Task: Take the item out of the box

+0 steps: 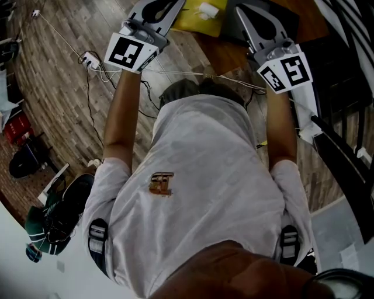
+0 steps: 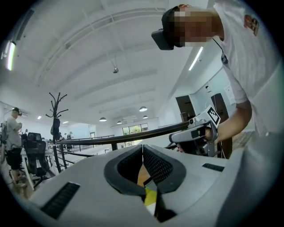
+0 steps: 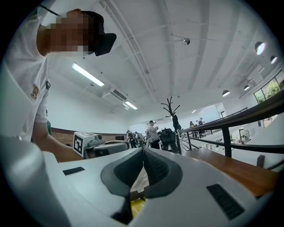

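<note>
Both grippers are held up high in front of the person and point upward at the ceiling. My left gripper (image 1: 153, 10) (image 2: 142, 147) is shut, its black pads meeting at the tips with nothing between them. My right gripper (image 1: 258, 24) (image 3: 143, 150) is shut in the same way and holds nothing. Each shows in the other's view: the right gripper (image 2: 198, 133) and the left gripper (image 3: 96, 144). Between them in the head view lies a yellow box (image 1: 196, 20) with a small white item (image 1: 208, 10) on it, on a brown table (image 1: 231, 52). A yellow patch shows under both pairs of jaws.
White and black cables (image 1: 117, 73) and a power strip (image 1: 89, 59) lie on the wood floor. Bags and a green garment (image 1: 52, 219) sit at the lower left. A black railing (image 1: 345, 146) runs at the right. A coat stand (image 2: 56, 128) and people stand far off.
</note>
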### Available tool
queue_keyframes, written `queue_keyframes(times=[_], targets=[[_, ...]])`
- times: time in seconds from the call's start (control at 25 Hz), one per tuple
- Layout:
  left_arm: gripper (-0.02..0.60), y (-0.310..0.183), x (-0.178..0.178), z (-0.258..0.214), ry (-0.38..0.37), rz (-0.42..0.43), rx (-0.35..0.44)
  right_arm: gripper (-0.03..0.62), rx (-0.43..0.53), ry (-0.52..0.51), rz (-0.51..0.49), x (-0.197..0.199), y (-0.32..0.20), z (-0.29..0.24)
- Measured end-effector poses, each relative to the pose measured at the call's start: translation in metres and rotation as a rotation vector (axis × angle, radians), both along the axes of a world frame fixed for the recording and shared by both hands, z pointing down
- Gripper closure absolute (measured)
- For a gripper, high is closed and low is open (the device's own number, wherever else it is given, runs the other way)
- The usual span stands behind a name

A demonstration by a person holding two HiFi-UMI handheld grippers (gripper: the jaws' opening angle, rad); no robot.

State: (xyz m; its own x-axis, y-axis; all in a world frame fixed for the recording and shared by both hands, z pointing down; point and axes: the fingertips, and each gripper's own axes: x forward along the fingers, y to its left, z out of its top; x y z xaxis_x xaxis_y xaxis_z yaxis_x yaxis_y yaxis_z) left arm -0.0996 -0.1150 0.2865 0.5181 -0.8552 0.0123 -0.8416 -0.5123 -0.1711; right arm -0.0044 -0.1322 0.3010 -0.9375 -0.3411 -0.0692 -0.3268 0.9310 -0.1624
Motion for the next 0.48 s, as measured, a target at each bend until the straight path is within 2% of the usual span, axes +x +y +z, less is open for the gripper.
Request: queue_keyframes(times=[0.48], targets=[[0.56, -0.027, 0.015, 0.032, -0.2, 0.162, -0.049, 0.563, -0.027, 0.02, 0.04, 0.0, -0.009, 0.007]])
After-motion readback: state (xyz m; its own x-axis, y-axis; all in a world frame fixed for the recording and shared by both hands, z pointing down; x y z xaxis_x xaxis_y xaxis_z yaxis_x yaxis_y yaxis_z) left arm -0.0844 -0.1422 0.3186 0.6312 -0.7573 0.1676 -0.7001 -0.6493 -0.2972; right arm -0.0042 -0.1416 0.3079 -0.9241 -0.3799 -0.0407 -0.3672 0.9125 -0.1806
